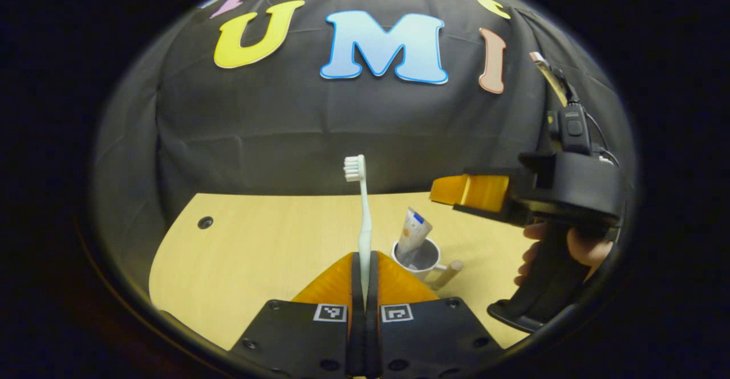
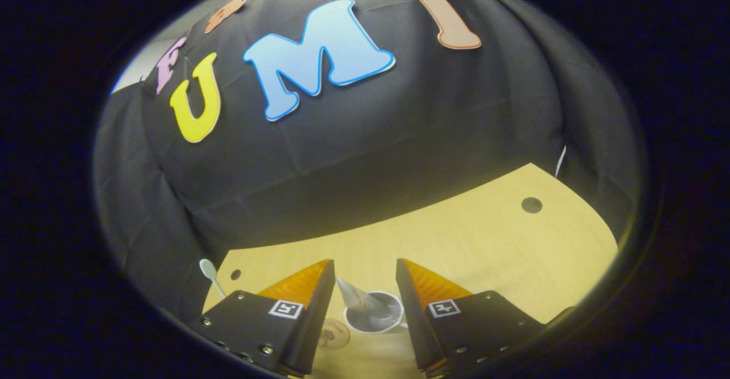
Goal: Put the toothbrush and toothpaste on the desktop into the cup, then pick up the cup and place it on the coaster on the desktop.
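Observation:
My left gripper (image 1: 365, 255) is shut on the handle of a white toothbrush (image 1: 364, 208), which stands upright with its bristles at the top. Just right of it and farther off, a white cup (image 1: 421, 258) with a wooden handle stands on the table and holds the toothpaste tube (image 1: 413, 231). My right gripper (image 1: 450, 191) hovers above and right of the cup, held by a hand (image 1: 587, 248). In the right gripper view that gripper (image 2: 365, 264) is open, and the cup (image 2: 381, 317) with the tube (image 2: 352, 296) lies below the gap. A round coaster (image 2: 333, 333) lies beside the cup.
The light wooden table (image 1: 256, 248) has a cable hole at its far left (image 1: 205, 222) and another at its far right (image 2: 531, 204). The booth's black cloth wall hangs right behind the table's far edge. The toothbrush head (image 2: 207, 268) shows at the left in the right gripper view.

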{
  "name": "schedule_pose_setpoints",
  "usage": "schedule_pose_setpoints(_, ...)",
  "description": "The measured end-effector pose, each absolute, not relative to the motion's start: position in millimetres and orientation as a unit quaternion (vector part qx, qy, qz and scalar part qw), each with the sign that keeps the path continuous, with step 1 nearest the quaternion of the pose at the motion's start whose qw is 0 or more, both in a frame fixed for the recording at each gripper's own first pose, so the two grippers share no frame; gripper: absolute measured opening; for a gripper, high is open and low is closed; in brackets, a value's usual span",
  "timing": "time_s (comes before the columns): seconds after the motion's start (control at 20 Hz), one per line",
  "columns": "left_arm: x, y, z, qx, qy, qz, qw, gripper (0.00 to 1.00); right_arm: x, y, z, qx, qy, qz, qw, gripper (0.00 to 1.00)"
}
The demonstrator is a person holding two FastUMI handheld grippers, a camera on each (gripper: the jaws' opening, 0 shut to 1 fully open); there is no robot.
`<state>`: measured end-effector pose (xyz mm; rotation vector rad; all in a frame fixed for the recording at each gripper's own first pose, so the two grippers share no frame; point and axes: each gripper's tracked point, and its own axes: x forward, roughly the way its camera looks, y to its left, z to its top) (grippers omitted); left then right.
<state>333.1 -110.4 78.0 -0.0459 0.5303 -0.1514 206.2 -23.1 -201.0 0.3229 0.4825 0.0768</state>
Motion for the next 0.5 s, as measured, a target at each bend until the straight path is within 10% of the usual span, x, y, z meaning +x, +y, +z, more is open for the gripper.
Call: schedule_pose_setpoints(0.5, 367.0, -165.5, 104.0, 0.016, 0.206, -0.132, 0.969, 0.07, 186.0, -84.0, -201.2, 0.155, 0.238, -0.011, 0.959, 0.65)
